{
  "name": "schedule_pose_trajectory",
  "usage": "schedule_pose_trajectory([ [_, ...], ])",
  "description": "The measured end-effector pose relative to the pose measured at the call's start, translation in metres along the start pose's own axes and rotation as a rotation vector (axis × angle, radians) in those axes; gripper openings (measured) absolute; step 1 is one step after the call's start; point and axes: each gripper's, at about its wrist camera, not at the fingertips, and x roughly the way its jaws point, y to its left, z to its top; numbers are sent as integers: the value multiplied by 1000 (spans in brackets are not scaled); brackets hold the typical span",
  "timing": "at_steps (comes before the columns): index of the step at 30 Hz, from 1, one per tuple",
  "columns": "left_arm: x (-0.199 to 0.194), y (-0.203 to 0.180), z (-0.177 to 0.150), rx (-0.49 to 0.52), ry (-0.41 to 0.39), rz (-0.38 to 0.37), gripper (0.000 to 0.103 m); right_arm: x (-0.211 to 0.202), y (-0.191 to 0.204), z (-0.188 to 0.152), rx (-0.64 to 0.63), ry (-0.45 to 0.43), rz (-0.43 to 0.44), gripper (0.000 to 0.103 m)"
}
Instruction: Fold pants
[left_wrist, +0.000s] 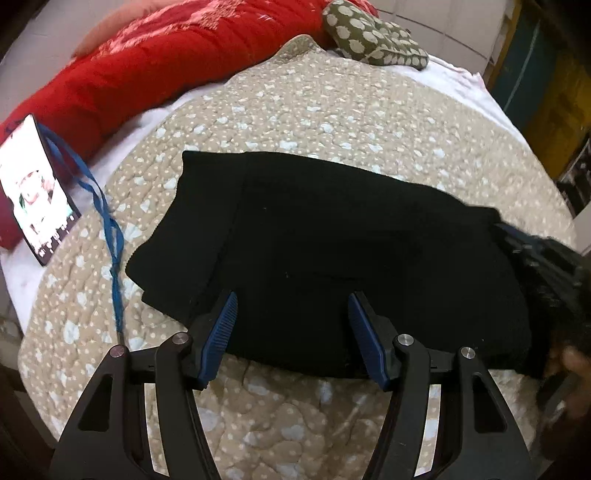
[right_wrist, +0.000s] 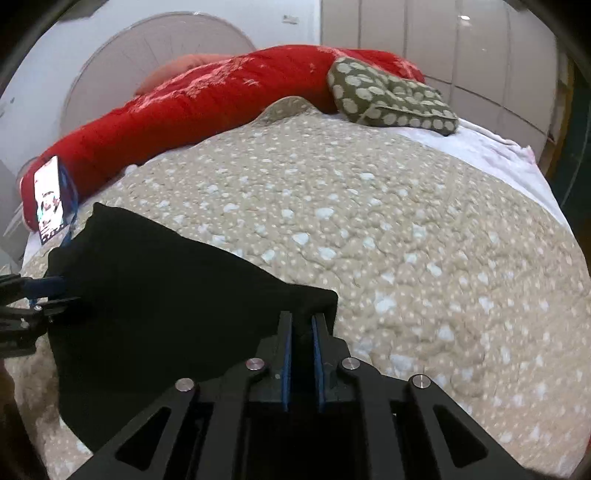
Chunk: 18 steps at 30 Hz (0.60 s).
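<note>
Black pants (left_wrist: 332, 251) lie folded in a thick stack on the beige quilt (left_wrist: 295, 110). My left gripper (left_wrist: 291, 306) is open, its blue pads over the near edge of the stack, holding nothing. My right gripper (right_wrist: 303, 325) is shut on the right end of the pants (right_wrist: 166, 295), with black cloth pinched between its blue pads. The right gripper also shows in the left wrist view (left_wrist: 546, 266) at the pants' right edge. The left gripper shows at the left edge of the right wrist view (right_wrist: 40, 295).
A phone (left_wrist: 33, 188) with a lit screen and a blue lanyard (left_wrist: 107, 221) lie left of the pants. A red blanket (left_wrist: 166, 59) and a green dotted pillow (left_wrist: 373, 37) lie at the far side of the bed. A white sheet (right_wrist: 491, 151) borders the quilt.
</note>
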Motion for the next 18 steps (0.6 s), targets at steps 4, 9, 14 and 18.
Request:
schedule_pose_trajectory([
  [4,-11,3,3,-22,1,-73,61,-70,-22,-22,69,-78,-1,28],
  [9,-23,-7,5,-37,-23,-125,61,-157,-85,-98,203,-93,-229,37],
  [14,-22,-28,6,-37,14,-174,61,-199,-141,-154,335,-38,-374,40],
  [18,-26,-42,4,-5,19,-171,61,-194,-149,-173,389,-32,-309,39],
])
